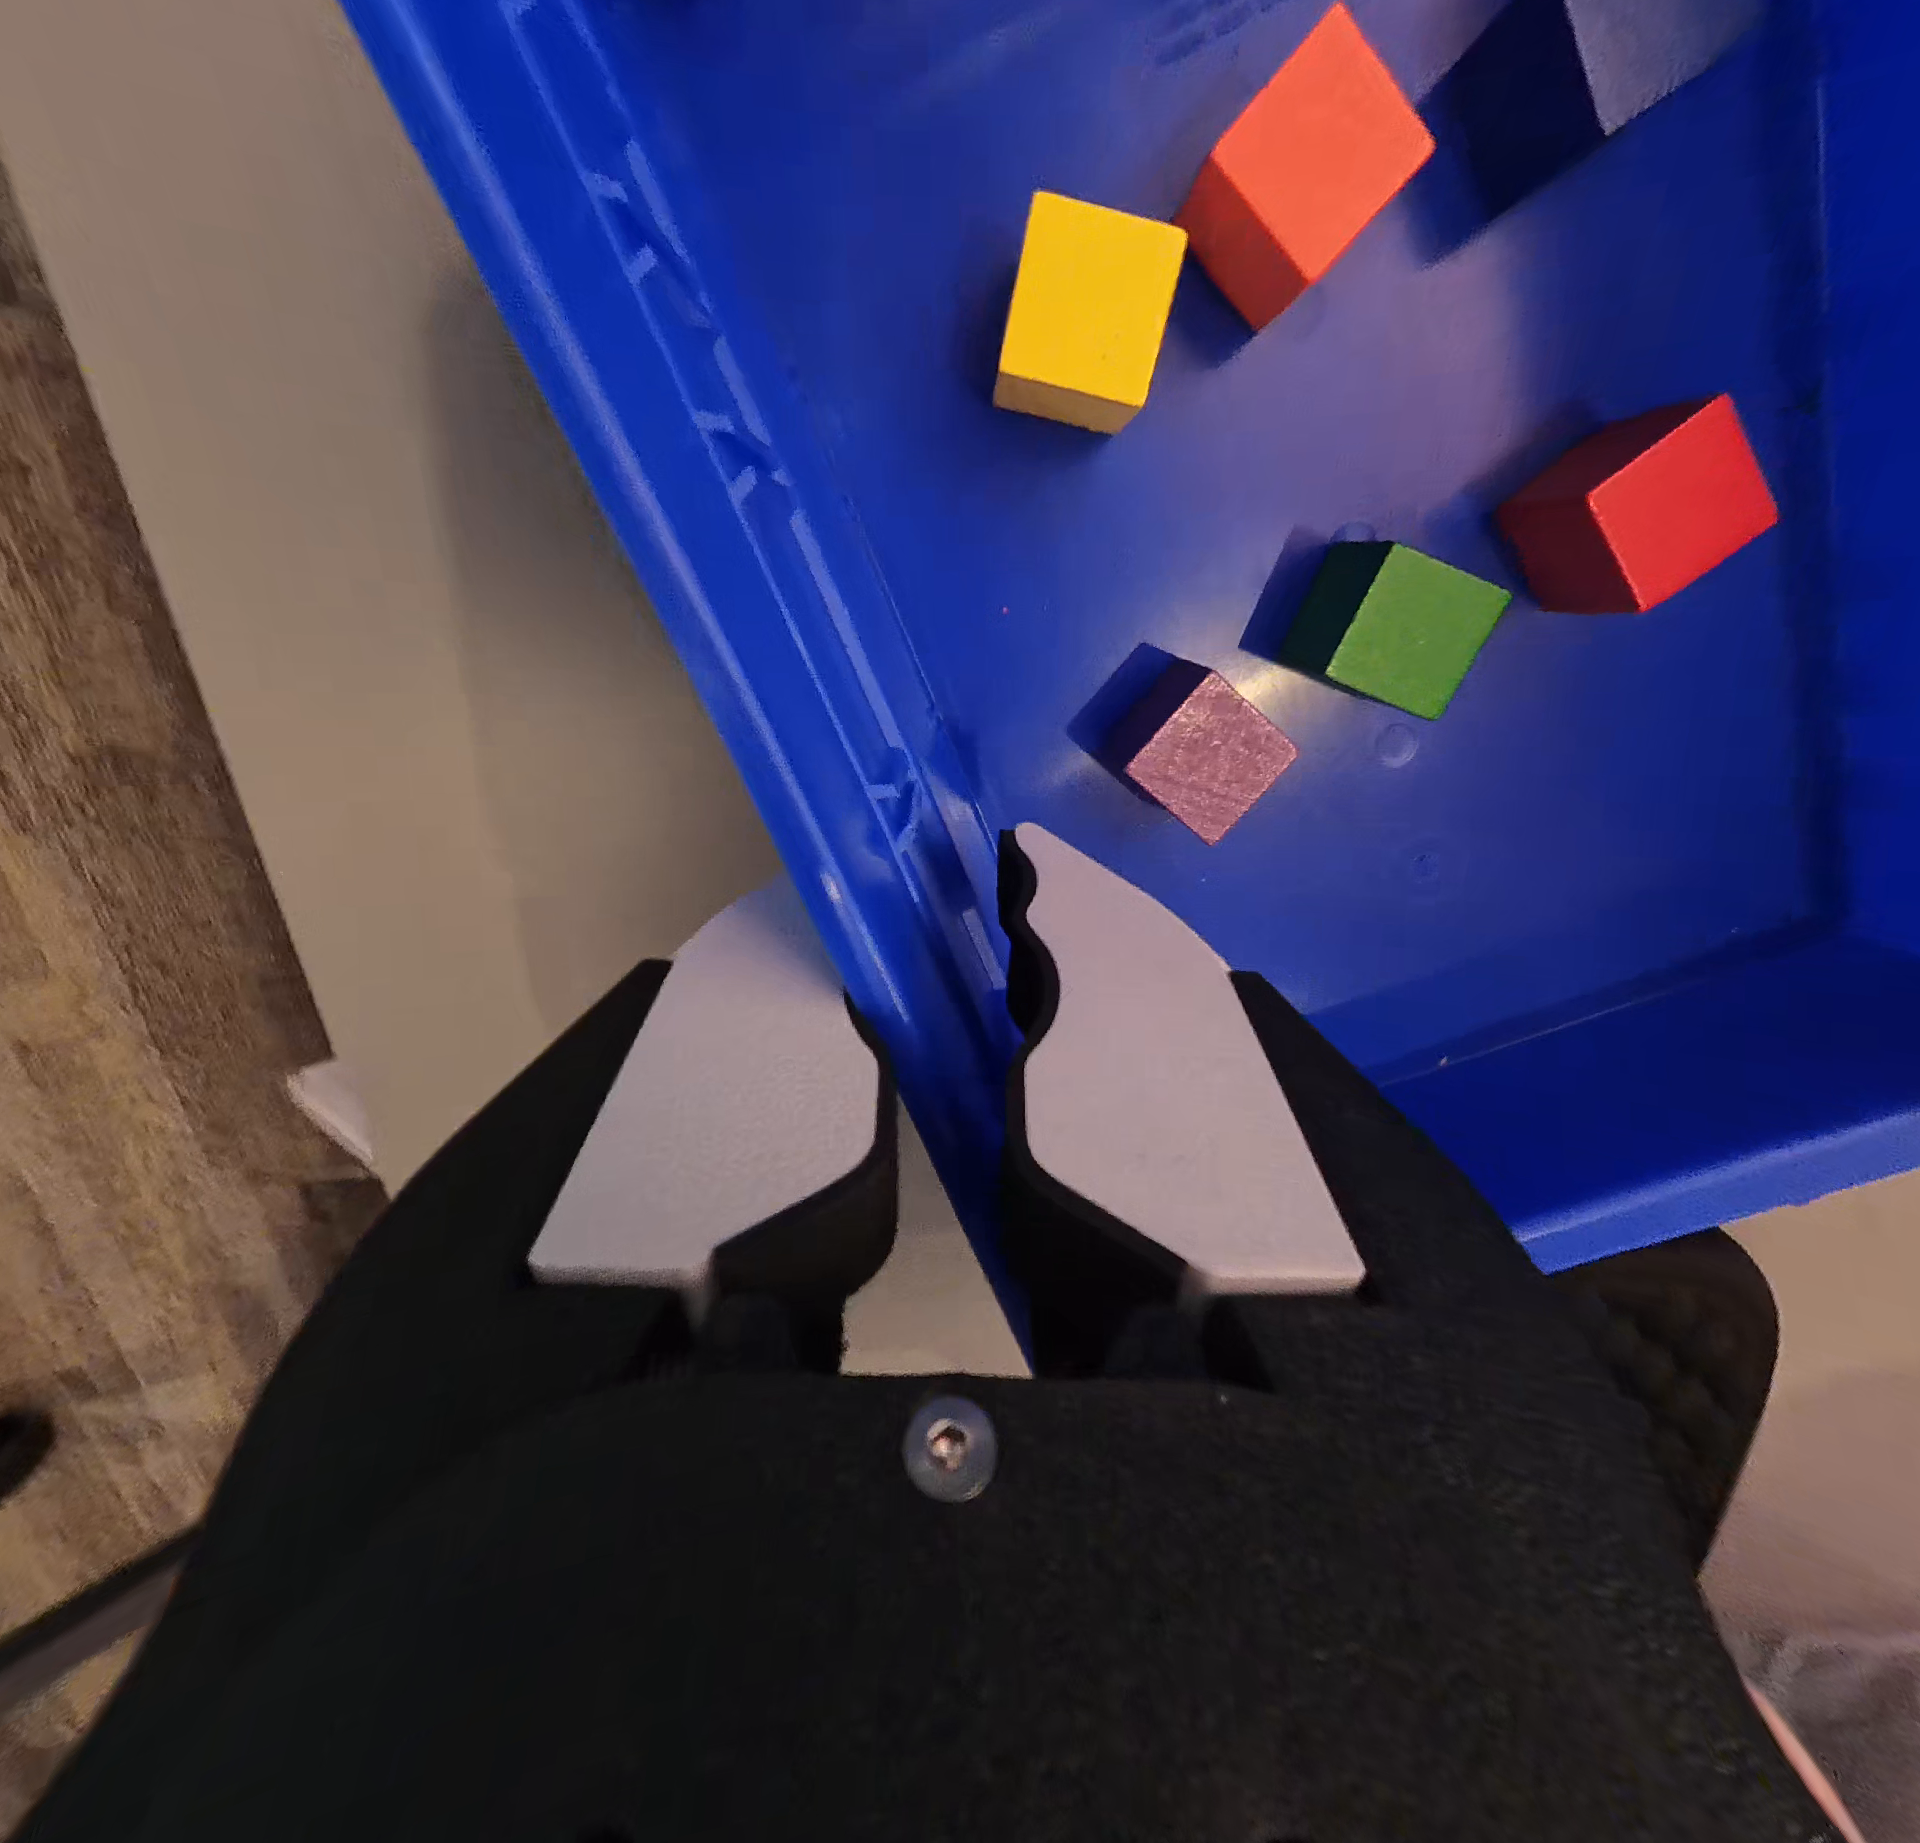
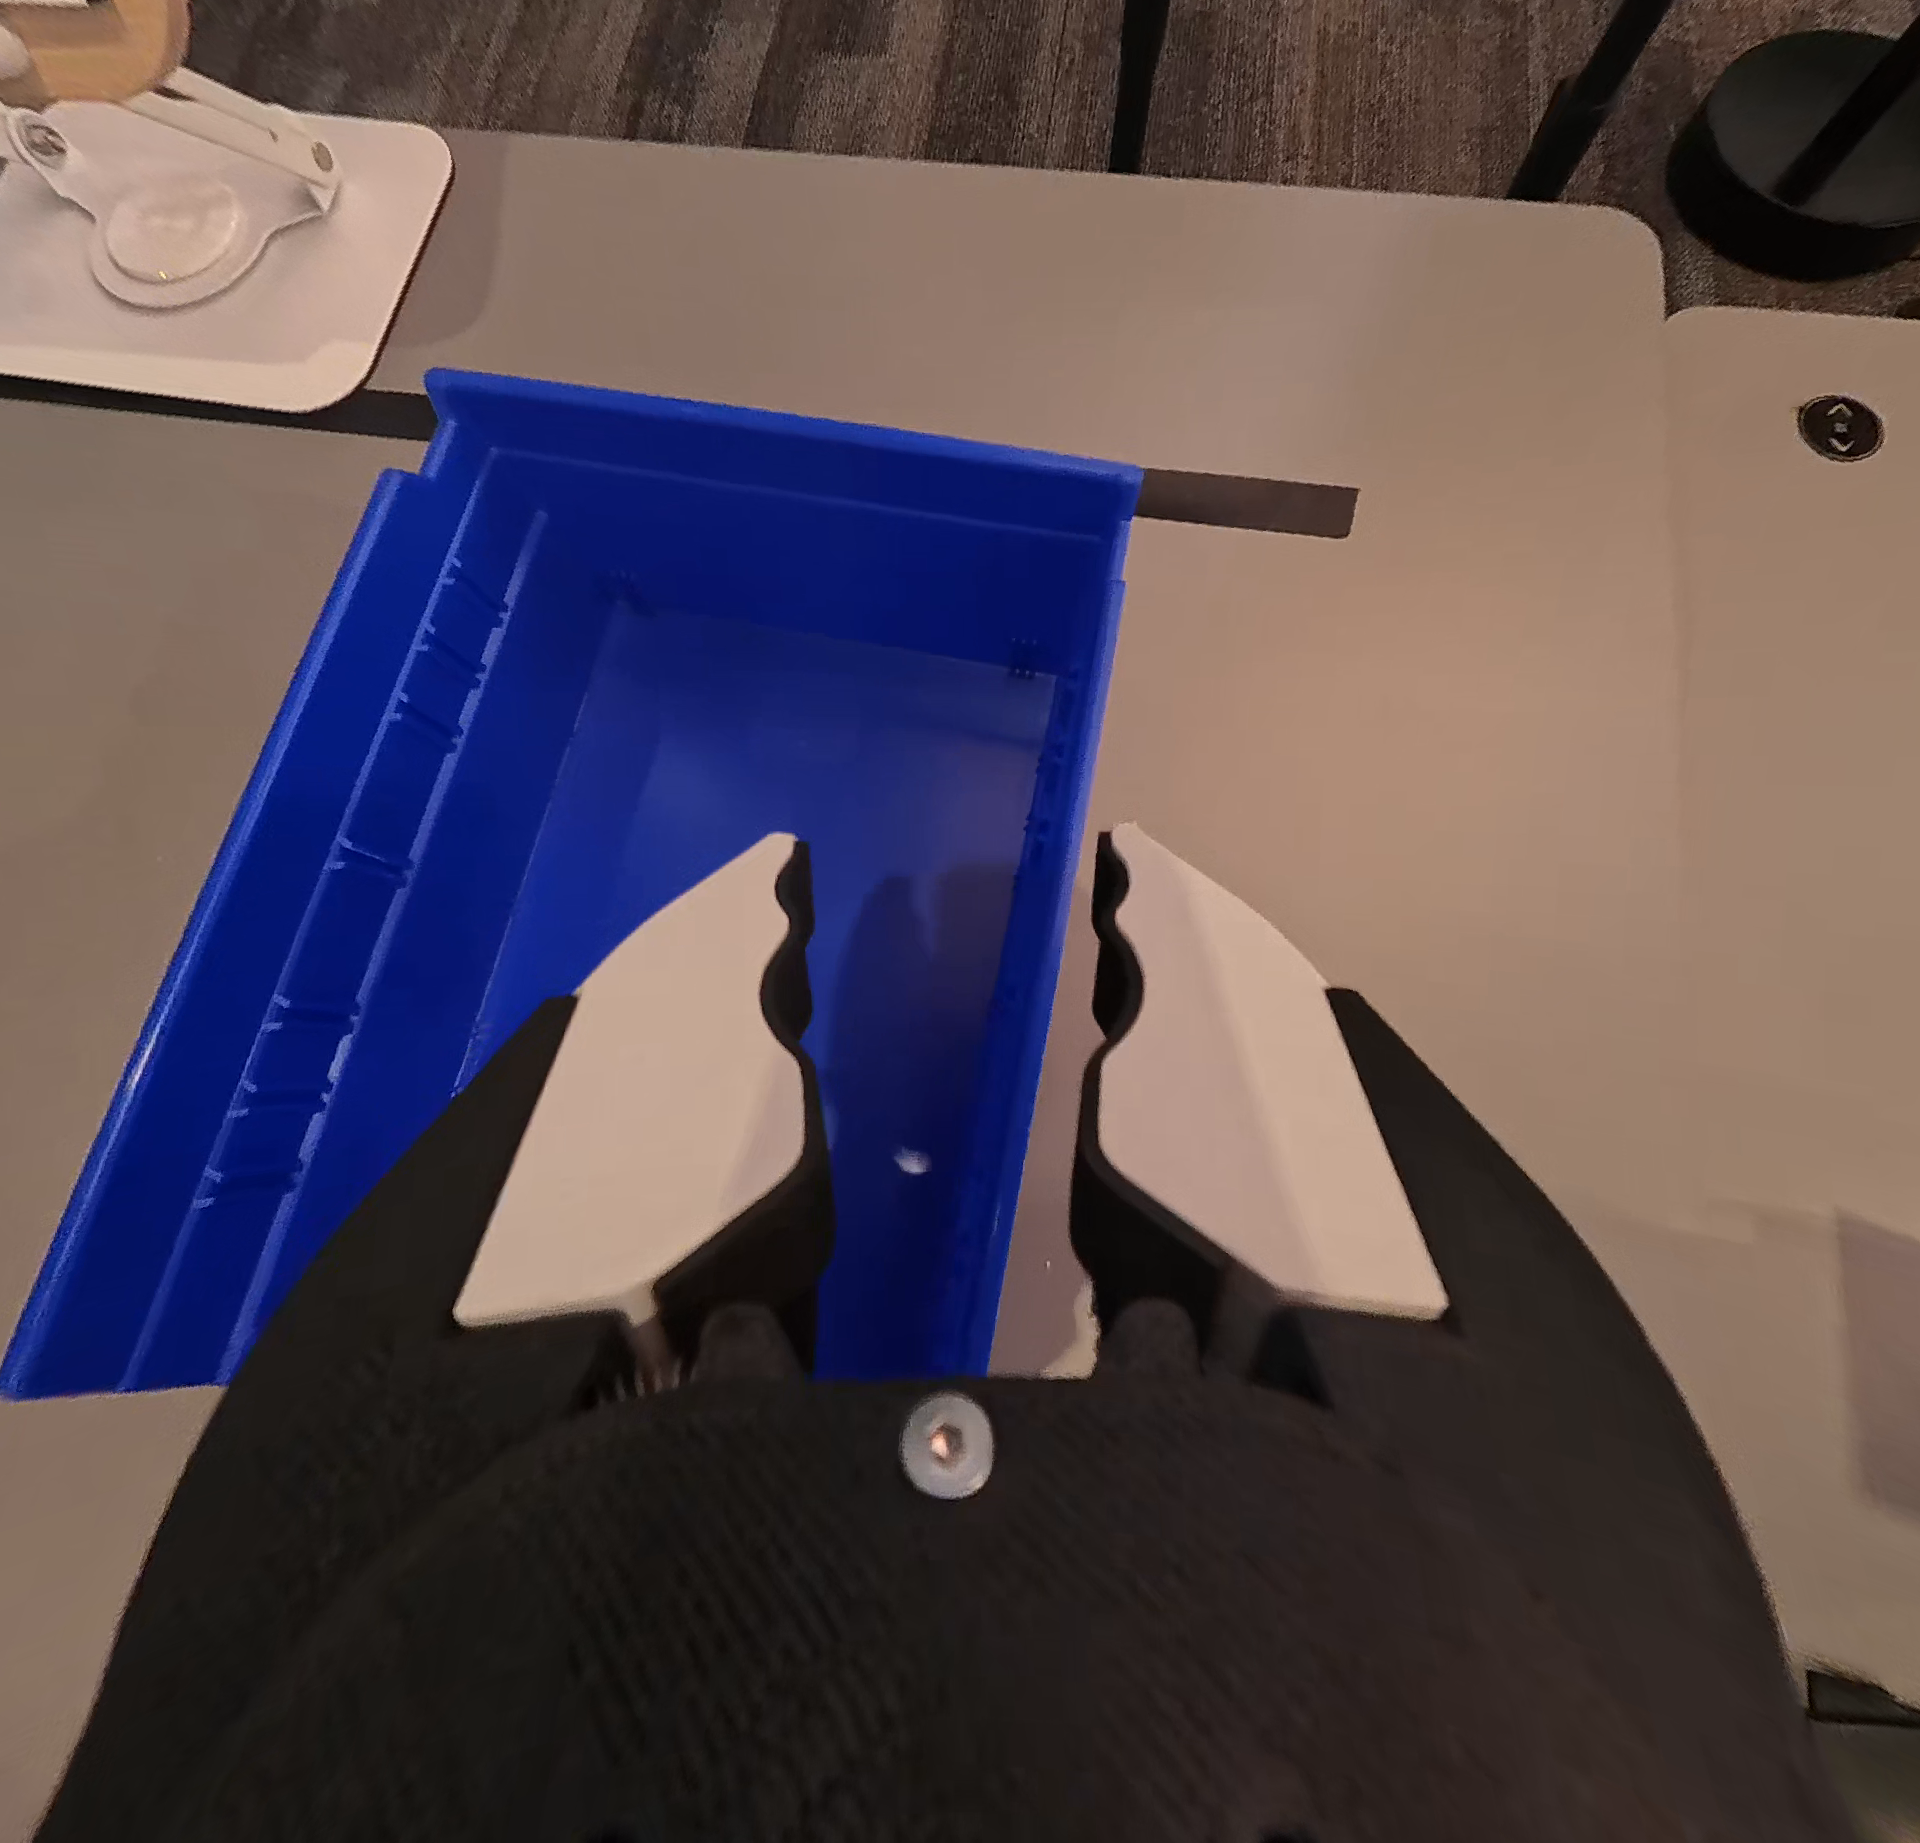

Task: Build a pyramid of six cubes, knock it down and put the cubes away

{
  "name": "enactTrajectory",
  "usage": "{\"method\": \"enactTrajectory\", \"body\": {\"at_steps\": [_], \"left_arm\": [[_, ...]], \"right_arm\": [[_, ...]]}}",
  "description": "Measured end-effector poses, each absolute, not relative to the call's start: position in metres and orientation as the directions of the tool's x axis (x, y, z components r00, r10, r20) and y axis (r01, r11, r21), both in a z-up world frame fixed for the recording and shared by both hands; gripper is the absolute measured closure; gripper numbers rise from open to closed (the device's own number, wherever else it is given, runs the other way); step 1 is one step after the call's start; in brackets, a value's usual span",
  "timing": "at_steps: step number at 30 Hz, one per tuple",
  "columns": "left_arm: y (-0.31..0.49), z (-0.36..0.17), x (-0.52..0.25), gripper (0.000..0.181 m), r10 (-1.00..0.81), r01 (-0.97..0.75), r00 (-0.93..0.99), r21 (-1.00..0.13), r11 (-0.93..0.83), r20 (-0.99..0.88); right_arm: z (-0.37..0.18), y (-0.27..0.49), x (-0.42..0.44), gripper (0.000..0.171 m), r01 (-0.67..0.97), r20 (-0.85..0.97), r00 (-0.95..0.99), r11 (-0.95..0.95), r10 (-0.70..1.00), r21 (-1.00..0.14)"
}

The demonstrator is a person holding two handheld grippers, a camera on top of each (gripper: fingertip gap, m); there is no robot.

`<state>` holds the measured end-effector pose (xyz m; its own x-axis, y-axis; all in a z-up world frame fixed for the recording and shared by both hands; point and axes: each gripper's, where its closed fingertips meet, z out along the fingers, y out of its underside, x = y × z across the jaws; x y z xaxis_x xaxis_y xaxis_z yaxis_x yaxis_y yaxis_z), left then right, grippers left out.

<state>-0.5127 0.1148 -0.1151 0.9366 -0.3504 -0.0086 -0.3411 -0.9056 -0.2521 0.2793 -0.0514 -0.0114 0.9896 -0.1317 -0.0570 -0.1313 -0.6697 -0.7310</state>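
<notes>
Blue bin (image 1: 810, 567) wall sits pinched in my left gripper (image 1: 951, 962), six cubes loose on its floor from twelve to two o'clock, purple cube (image 1: 1210, 754) nearest, while my right gripper (image 2: 951, 858), spread wide, straddles the right wall empty.

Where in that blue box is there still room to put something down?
Bare floor: the blue bin's near corner below the purple cube and green cube, and the strip between yellow cube and wall. Between cubes it's crowded.
</notes>
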Motion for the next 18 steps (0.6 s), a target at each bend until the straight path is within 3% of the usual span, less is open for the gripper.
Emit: {"method": "enactTrajectory", "body": {"at_steps": [9,18], "left_arm": [[0.138,-0.115,-0.486,0.169,-0.527,-0.522,0.847,-0.291,-0.802,-0.066],[0.139,-0.107,-0.484,0.169,-0.491,-0.452,0.871,-0.37,-0.812,0.013]], "right_arm": [[-0.023,-0.051,0.276,0.118,-0.112,-0.041,0.992,-0.708,-0.116,-0.698],[-0.026,-0.048,0.274,0.118,-0.096,-0.025,0.994,-0.713,-0.109,-0.694]]}}
